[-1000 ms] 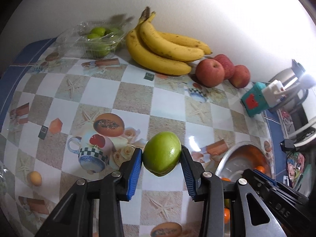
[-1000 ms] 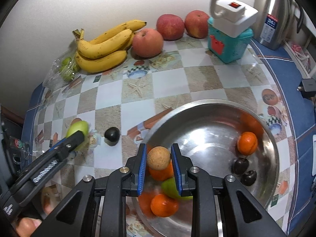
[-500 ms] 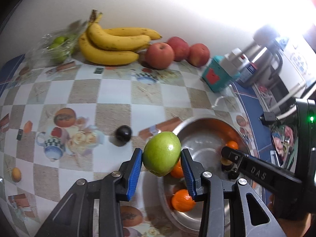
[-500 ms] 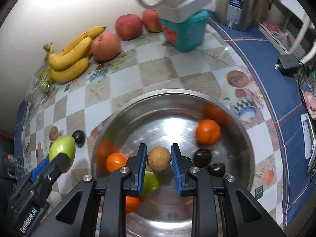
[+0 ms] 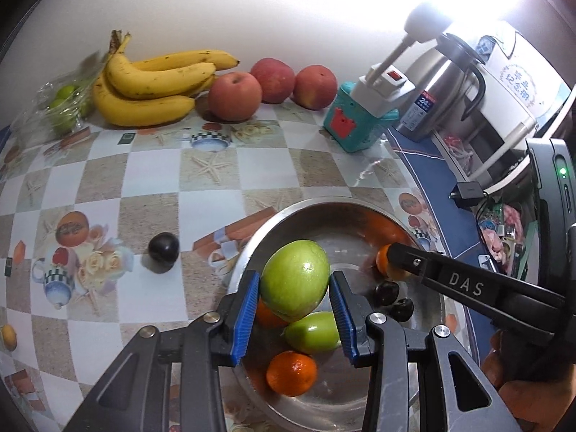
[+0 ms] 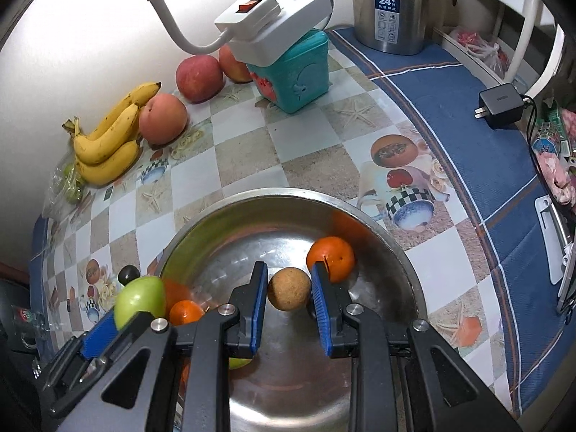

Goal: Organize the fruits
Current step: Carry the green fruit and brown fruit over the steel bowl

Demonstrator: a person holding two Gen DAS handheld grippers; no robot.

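Fruit hangs over the bowl [image 5: 424,234]: your left gripper [image 5: 294,318] clamps a green apple [image 5: 294,279], right gripper [image 6: 289,297] a brown ball [image 6: 289,288]. Lower, then release.

A: The big round steel bowl [image 6: 392,248] is shiny metal; its inside wall mirrors the orange fruits. The tall silver kettle [image 6: 392,7] looks like brushed metal with a paper label.

B: And the table cover with the checked print [image 5: 151,176]?

A: Smooth, glossy plastic sheet, it reflects the lamp. The blue pads [image 6: 260,309] on the gripper fingers are ribbed and matt, and the black finger arms look like matt plastic with small bright metal screws.

B: The fruits?

A: The large green apple [image 5: 295,279] has smooth, waxy skin with a highlight. The small tan ball-shaped fruit [image 6: 289,288] is rough and dull. The yellow bananas [image 5: 151,86] are matt with dark specks. The teal box [image 6: 302,72] is plain plastic.
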